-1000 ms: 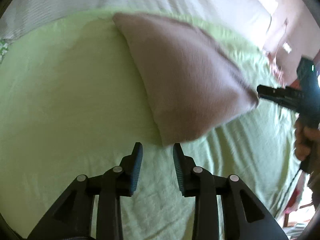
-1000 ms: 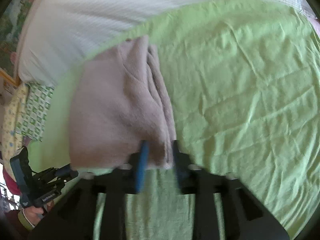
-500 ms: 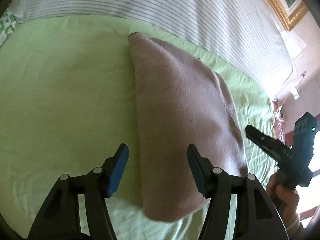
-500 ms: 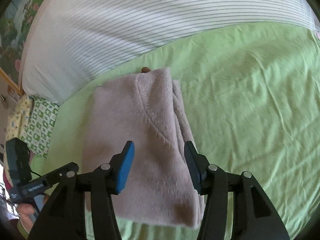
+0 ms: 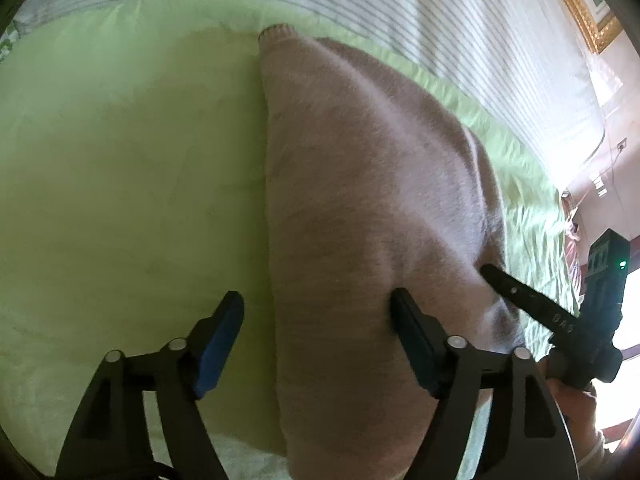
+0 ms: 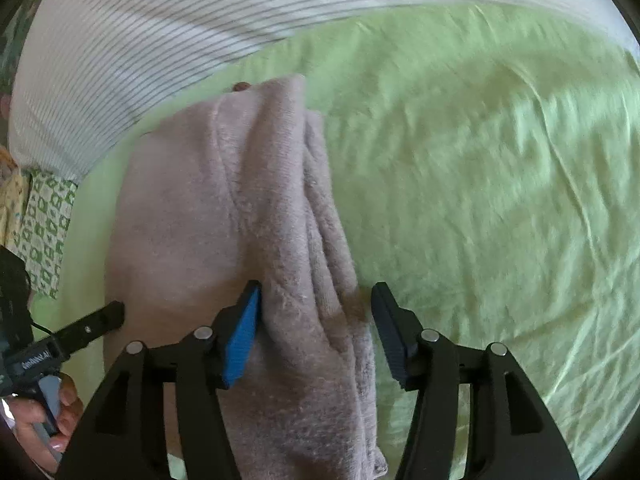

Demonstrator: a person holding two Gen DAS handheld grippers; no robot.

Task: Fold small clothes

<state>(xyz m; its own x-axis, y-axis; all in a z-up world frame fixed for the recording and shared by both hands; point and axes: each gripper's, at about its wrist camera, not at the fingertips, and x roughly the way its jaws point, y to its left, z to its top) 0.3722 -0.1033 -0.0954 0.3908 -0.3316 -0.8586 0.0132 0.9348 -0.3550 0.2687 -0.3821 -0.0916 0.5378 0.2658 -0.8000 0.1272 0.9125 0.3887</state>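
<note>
Garment (image 5: pixel 372 220): one, dusty pink, fuzzy fleece-like knit, folded into a long narrow stack with a ribbed cuff at the far end; the right wrist view shows several layered edges along one side. It lies flat on the sheet (image 5: pixel 132 168), its far end close to the striped cover (image 6: pixel 160 32).

Left gripper (image 5: pixel 316 316): black arms, blue ribbed pads; jaws have just been opening and now stand wide, straddling the garment's near left edge, pads not pressing the cloth.

Right gripper (image 6: pixel 316 308): same build; jaws have just been opening and are parted around the layered right edge. The blue pad (image 6: pixel 242 340) sits against the fleece, the other pad clear of it.

Writing: white lettering on each gripper's body, too blurred to read.

Sheet: light green, thin, creased.

Striped cover: white with fine grey lines, beyond the sheet.

Patterned cloth (image 6: pixel 44 236): green-and-white print, at the bed's left edge.
</note>
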